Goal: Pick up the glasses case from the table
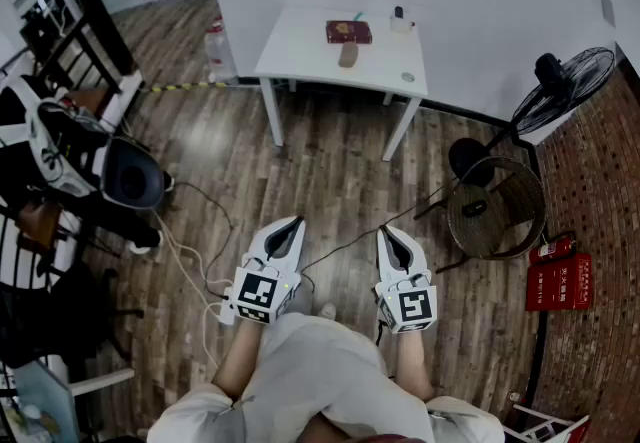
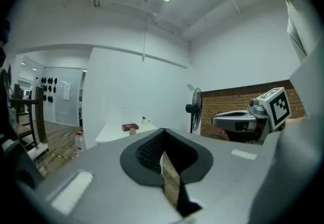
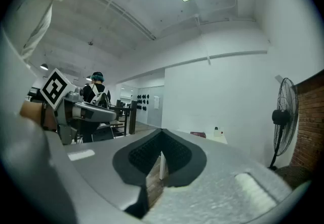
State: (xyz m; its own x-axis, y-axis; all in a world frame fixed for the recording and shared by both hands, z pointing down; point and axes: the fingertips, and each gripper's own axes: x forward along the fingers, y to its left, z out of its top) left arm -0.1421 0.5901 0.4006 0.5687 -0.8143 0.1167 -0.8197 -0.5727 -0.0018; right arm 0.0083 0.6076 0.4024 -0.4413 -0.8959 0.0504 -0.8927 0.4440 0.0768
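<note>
The dark red glasses case (image 1: 348,31) lies on a white table (image 1: 300,56) against the far wall, well ahead of me. It also shows small and distant in the left gripper view (image 2: 129,127) and the right gripper view (image 3: 198,134). My left gripper (image 1: 296,222) and right gripper (image 1: 384,231) are held side by side over the wooden floor, far short of the table, both pointing toward it. Each has its jaws closed tip to tip with nothing between them (image 2: 163,129) (image 3: 162,130).
On the table are also a tan object (image 1: 347,54) and a small bottle (image 1: 398,19). A standing fan (image 1: 560,86), a wicker chair (image 1: 495,206) and red boxes (image 1: 558,276) stand right by a brick wall. Chairs (image 1: 120,176) and floor cables (image 1: 200,271) lie left.
</note>
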